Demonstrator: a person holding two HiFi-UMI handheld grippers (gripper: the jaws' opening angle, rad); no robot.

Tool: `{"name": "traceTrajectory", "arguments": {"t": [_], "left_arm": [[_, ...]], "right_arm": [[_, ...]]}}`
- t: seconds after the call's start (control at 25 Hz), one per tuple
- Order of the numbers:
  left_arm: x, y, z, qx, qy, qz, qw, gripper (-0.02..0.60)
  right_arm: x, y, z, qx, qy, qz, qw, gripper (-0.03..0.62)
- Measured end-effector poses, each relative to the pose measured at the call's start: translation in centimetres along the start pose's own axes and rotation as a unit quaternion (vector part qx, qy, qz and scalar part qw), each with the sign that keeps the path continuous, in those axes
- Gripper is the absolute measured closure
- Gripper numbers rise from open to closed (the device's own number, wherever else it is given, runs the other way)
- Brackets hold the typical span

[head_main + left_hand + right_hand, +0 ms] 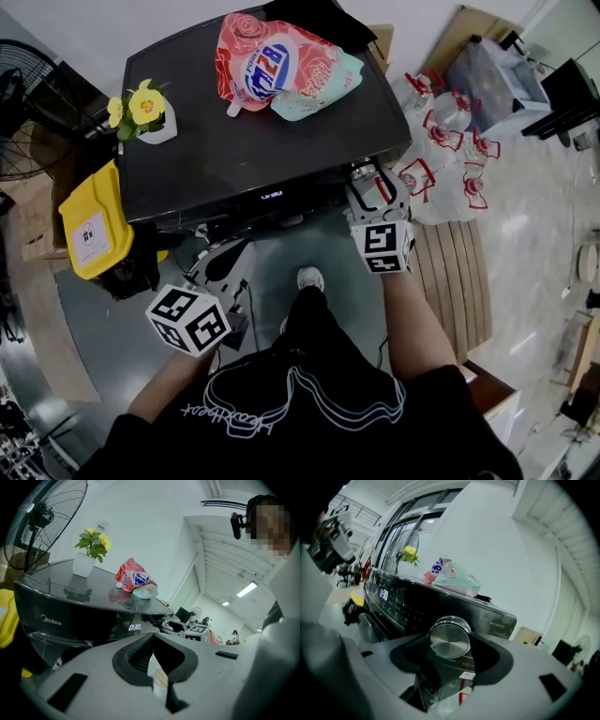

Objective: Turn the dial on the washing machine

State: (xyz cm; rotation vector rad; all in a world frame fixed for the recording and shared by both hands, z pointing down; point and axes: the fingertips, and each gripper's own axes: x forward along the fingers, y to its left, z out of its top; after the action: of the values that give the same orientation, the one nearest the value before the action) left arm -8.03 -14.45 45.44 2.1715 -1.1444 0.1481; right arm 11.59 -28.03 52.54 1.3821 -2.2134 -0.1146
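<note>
Jaws on right gripper (450,642) clamp the dial (449,637) between them, rim-only; left gripper (152,651) jaws together, empty. Risk: grip slips on the polished metal once twisted.

A white wall (112,37) stands at the back; the floor (534,225) is pale and glossy at the right, grey nearer in; a standing fan (19,112) is at the left; clear water jugs (441,141) with red handles crowd beside a slatted wooden pallet (459,272); a strip light (247,589) glows on the ribbed ceiling (220,559).
</note>
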Motion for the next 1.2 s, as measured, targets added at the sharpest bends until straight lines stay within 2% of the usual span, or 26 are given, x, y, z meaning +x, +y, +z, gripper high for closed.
{"name": "traceTrajectory", "arguments": {"t": [0.12, 0.4, 0.6, 0.72, 0.88, 1.2], "left_arm": [[-0.05, 0.05, -0.14, -0.001, 0.001, 0.000, 1.0000, 0.577], [0.05, 0.09, -0.24, -0.005, 0.001, -0.002, 1.0000, 0.577], [0.04, 0.05, -0.24, -0.006, 0.001, -0.004, 1.0000, 0.577], [0.01, 0.00, -0.10, -0.007, -0.001, -0.004, 1.0000, 0.577], [-0.07, -0.10, 0.01, -0.008, -0.003, -0.005, 1.0000, 0.577], [-0.33, -0.20, 0.37, -0.011, -0.007, -0.004, 0.9999, 0.577]], "right_arm": [[0.00, -0.17, -0.06, 0.086, -0.008, 0.024, 0.996, 0.312], [0.02, -0.39, -0.19, 0.110, -0.007, 0.037, 0.993, 0.312], [0.05, -0.40, -0.31, 0.159, -0.007, 0.048, 0.986, 0.312], [0.05, -0.54, -0.45, 0.228, -0.012, 0.064, 0.972, 0.312], [0.07, -0.67, -0.67, 0.345, -0.021, 0.093, 0.934, 0.312], [0.01, -0.75, -0.78, 0.427, -0.023, 0.113, 0.897, 0.312]]}}
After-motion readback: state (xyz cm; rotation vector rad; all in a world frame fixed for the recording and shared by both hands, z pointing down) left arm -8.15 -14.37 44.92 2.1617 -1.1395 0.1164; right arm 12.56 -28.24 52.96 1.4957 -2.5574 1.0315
